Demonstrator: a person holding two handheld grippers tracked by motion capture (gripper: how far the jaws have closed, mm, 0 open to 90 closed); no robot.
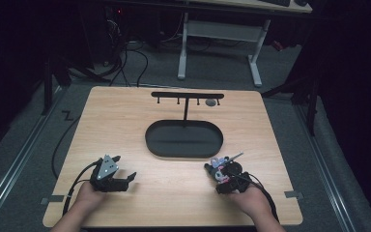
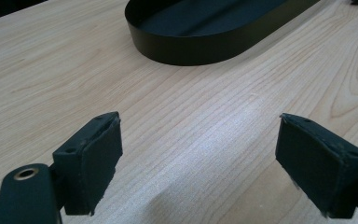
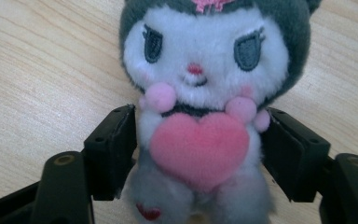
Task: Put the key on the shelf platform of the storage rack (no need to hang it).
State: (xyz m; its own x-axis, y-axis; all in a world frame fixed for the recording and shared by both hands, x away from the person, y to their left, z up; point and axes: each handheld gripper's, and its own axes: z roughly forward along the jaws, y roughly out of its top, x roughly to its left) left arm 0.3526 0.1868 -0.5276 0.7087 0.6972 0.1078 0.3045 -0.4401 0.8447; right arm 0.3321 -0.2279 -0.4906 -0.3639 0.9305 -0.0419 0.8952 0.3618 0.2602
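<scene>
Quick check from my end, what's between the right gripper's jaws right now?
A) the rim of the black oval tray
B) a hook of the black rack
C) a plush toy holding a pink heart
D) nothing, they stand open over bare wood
C: in the right gripper view the right gripper has its two jaws pressed against the sides of the plush toy, whose pink heart sits between them.

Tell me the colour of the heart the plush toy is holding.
Pink: the soft heart on the grey-and-white plush toy shows best in the right gripper view.

Left hand-held gripper (image 1: 125, 178) rests near the bench's front-left edge, jaws wide apart; right hand-held gripper (image 1: 214, 170) near the front-right edge, jaws clamped on something.
</scene>
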